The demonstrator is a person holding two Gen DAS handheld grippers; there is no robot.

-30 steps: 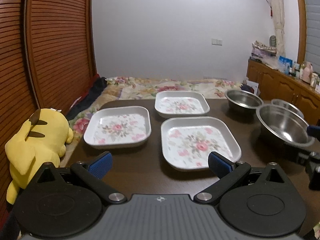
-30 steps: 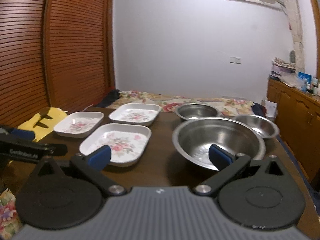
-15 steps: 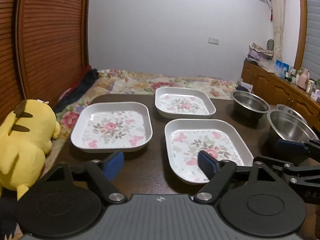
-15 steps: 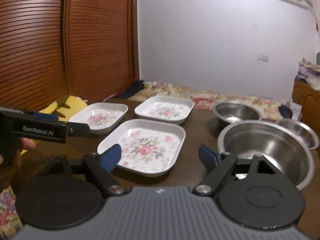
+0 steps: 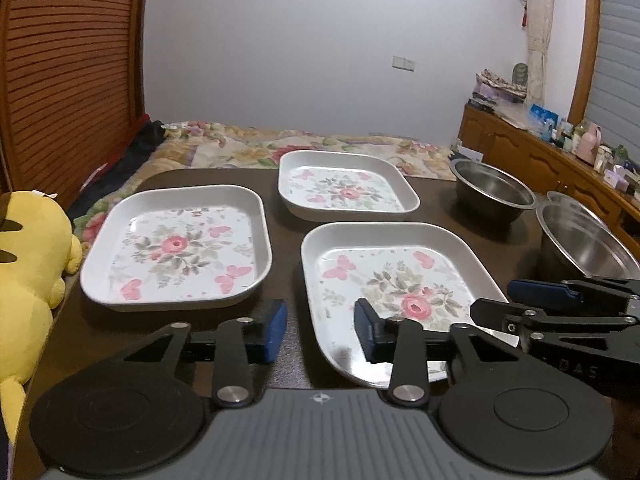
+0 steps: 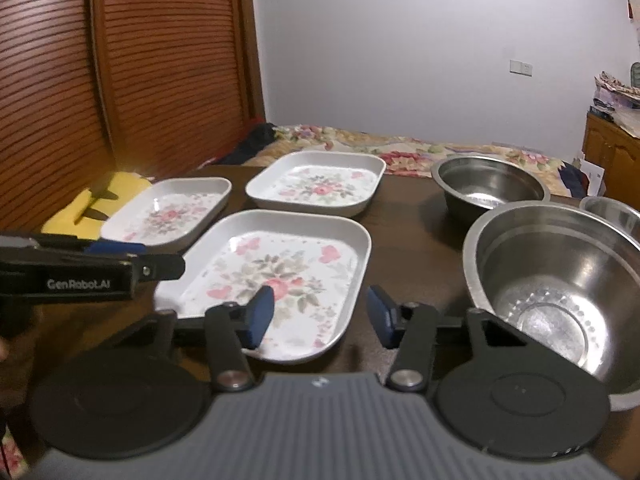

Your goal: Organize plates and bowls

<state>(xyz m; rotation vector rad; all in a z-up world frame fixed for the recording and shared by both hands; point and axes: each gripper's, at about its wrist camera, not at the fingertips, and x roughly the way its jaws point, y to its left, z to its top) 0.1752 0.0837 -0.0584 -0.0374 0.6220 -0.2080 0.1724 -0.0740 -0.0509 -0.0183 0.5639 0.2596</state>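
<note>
1. At the far left a yellow plush toy point(image 5: 28, 280) lies just off the edge of the dark table point(image 5: 288, 216). A plate pushed sideways toward that edge could slide off onto it.
2. The left plate point(image 5: 180, 248), white with a floral print, sits flat and apart from the other two. It is untouched; its low sloped rim would likely slip from a shallow pinch.
3. The left gripper point(image 5: 320, 330) has just been closing its jaws. They stand partly spread and straddle the near left corner of the near plate point(image 5: 400, 280), one blue pad outside the rim and one over its floor. The pads do not yet press it. If they close off-centre, the plate could tip or skid.
4. The far plate point(image 5: 346, 192) lies behind, near enough for a dragged near plate to knock it.
5. The right gripper point(image 6: 320, 316), also just closing, is partly spread across the same plate's near right rim, with nothing pinched. Two tools closing on one plate may collide or pull against each other.
6. On the right, a large steel bowl point(image 6: 560, 284) sits beside a smaller bowl point(image 6: 488, 188), with a third bowl point(image 6: 612, 210) behind it. A wide right-hand swing could strike the large one.
</note>
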